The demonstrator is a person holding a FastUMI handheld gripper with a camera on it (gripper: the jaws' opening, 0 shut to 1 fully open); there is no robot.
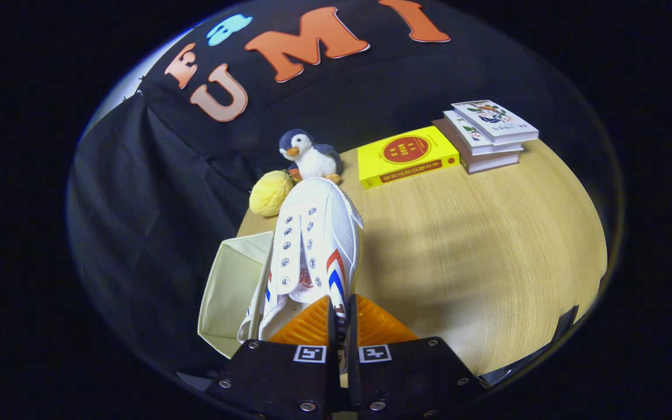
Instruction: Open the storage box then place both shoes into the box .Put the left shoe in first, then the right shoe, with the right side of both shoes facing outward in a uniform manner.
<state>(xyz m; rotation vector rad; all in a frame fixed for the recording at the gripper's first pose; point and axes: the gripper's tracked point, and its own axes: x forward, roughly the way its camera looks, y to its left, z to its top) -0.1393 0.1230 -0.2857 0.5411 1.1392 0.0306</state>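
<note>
Gripper view: gripper (340, 318) fingers pinch a white shoe's (315, 245) collar; open storage box (232, 291) at nine o'clock.

Shoe (315, 245) heel hidden between claw (342, 318) fingers; box (234, 289) partly behind shoe.

The gripper (340, 318) pinches the shoe's (315, 245) heel collar, both fingers pressed tight on it, toe pointing to twelve o'clock. At the shoe's nine o'clock, touching it, sits the open box (232, 286). Beyond the toe: a yellow ball (270, 193) and a penguin (310, 155). At two o'clock on the table (487, 256) lie a yellow book (406, 156) and a book stack (486, 134).
</note>
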